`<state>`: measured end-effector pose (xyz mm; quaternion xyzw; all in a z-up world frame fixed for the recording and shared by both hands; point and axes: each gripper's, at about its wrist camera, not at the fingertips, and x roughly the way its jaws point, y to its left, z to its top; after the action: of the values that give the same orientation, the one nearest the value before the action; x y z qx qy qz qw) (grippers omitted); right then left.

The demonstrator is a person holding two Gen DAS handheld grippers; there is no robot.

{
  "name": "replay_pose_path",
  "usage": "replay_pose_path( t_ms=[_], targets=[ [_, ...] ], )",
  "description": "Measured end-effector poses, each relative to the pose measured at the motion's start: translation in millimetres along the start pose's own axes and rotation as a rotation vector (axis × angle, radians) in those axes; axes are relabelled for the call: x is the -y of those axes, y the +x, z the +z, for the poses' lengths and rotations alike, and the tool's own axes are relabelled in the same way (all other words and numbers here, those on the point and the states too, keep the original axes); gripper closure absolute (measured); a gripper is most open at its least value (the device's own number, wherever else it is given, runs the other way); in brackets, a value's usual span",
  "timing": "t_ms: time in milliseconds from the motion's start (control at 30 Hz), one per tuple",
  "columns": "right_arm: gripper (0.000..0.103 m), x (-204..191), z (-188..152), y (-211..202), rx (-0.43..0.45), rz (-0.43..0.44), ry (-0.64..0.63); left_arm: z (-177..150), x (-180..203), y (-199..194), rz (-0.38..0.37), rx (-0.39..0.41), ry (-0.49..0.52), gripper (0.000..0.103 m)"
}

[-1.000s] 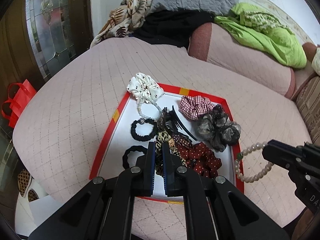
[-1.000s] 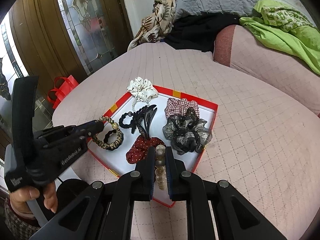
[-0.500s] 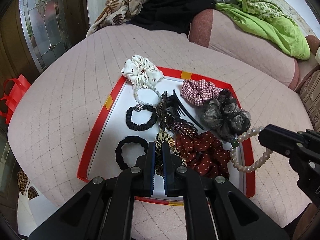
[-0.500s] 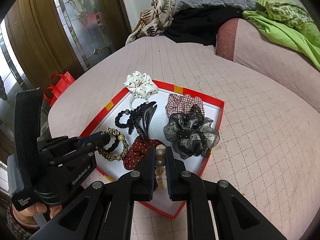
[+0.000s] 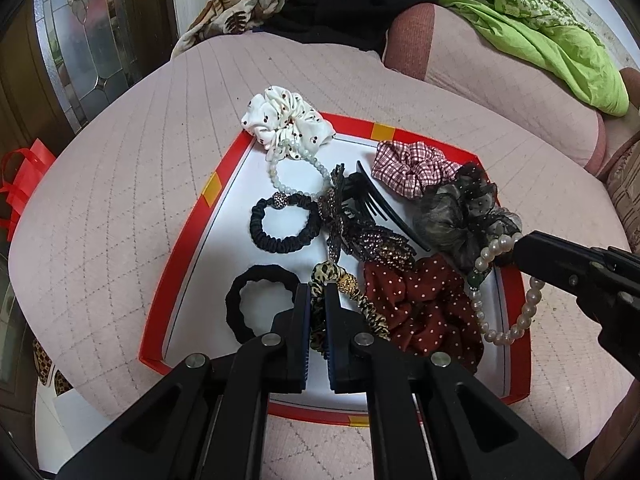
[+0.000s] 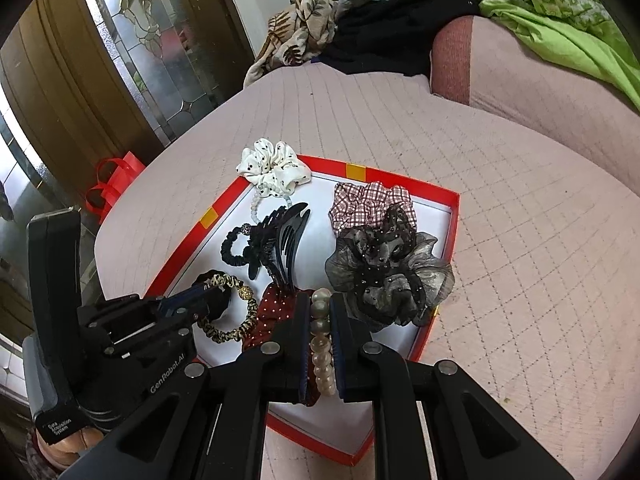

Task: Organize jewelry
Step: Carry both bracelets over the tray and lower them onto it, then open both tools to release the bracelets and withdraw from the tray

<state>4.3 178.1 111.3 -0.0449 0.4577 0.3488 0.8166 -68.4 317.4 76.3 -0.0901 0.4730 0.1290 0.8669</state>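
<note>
My pearl bracelet (image 5: pixel 505 292) hangs clamped in my right gripper (image 6: pixel 320 332) over the tray's (image 5: pixel 192 240) right edge, beside the red scrunchie (image 5: pixel 424 308), while my left gripper (image 5: pixel 317 320) pinches the leopard hair tie (image 5: pixel 352 300) above the tray's near-left part, probably just clear of the floor.

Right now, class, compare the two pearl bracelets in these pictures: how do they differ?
The pearl bracelet pinched in the right gripper has larger cream beads plus a green one; the small pearl bracelet has finer, paler beads. The first hangs near the red box's right edge; the second lies in the box, partly under the white scrunchie. Both are closed beaded loops.
</note>
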Motion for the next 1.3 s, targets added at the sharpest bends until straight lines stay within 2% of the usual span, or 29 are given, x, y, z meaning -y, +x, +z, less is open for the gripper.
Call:
replay_pose_path(
  t_ms=[367, 933, 1300],
  targets=[
    [0.092, 23.3, -3.7, 18.2, -0.032, -0.02, 0.067, -2.2, -3.4, 13.6, 0.007, -0.029, -0.002, 0.097],
    [0.092, 34.6, -8.4, 34.2, -0.06, -0.039, 0.067, -2.3, -3.3, 27.0, 0.04, -0.042, 0.009, 0.096],
    [0.091, 30.0, -10.1, 27.8, -0.046, -0.031, 0.044, -1.2, -1.3, 21.1, 0.054, -0.037, 0.007, 0.094]
  ],
)
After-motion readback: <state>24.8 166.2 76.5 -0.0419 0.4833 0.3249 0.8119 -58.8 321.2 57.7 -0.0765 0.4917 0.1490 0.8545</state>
